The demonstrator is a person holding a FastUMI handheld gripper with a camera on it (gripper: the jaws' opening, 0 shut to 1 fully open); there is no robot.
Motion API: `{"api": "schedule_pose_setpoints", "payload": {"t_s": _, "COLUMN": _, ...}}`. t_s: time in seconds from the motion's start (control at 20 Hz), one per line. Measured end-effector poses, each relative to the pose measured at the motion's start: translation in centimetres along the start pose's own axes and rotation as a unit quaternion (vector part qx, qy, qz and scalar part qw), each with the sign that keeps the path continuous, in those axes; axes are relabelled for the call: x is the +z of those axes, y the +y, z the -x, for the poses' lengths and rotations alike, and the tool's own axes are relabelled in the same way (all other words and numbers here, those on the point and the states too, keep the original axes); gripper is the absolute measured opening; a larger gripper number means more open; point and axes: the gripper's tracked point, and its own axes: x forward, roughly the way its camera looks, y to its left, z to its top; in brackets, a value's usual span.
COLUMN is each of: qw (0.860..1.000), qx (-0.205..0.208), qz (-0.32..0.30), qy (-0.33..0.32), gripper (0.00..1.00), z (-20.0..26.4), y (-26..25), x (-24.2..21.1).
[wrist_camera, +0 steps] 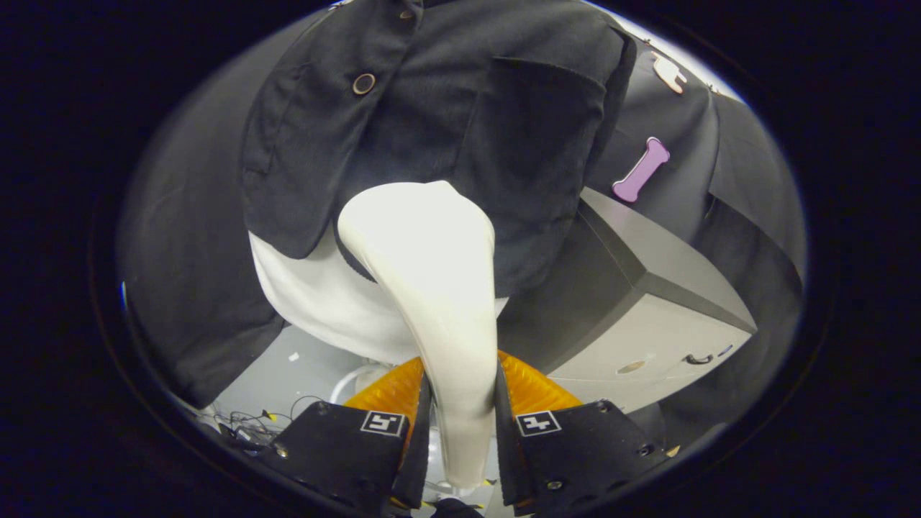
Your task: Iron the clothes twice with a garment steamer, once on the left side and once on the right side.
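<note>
We grip the garment steamer [439, 288] by its handle, the gripper [462, 424] pinching it from both sides so the head points up at the hanging dark jacket [446, 108]. The head rests at the jacket's lower hem, just right of the button placket [363, 83] and below the chest pocket [540, 129], seemingly so steam can reach the fabric as the pass begins. A white garment [324, 302] hangs beneath the jacket, its hem showing below. A grey box [647, 288] stands just beside the clothes on the right, and loose cables [252, 421] lie on the counter [288, 374] below.
</note>
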Motion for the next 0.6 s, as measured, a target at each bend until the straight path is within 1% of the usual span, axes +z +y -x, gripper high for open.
{"api": "schedule_pose_setpoints", "payload": {"t_s": 0.1, "qw": 1.0, "qx": 0.004, "qz": -0.012, "qy": -0.013, "gripper": 0.43, "z": 1.1, "y": -0.6, "x": 0.8}}
{"api": "schedule_pose_setpoints", "payload": {"t_s": 0.25, "qw": 0.998, "qx": 0.015, "qz": -0.033, "qy": -0.048, "gripper": 0.43, "z": 4.3, "y": -1.6, "x": 3.9}}
{"api": "schedule_pose_setpoints", "payload": {"t_s": 0.4, "qw": 0.994, "qx": 0.026, "qz": -0.049, "qy": -0.097, "gripper": 0.42, "z": 8.5, "y": -2.3, "x": 8.7}}
{"api": "schedule_pose_setpoints", "payload": {"t_s": 0.6, "qw": 0.983, "qx": 0.039, "qz": -0.052, "qy": -0.17, "gripper": 0.43, "z": 14.3, "y": -2.6, "x": 16.0}}
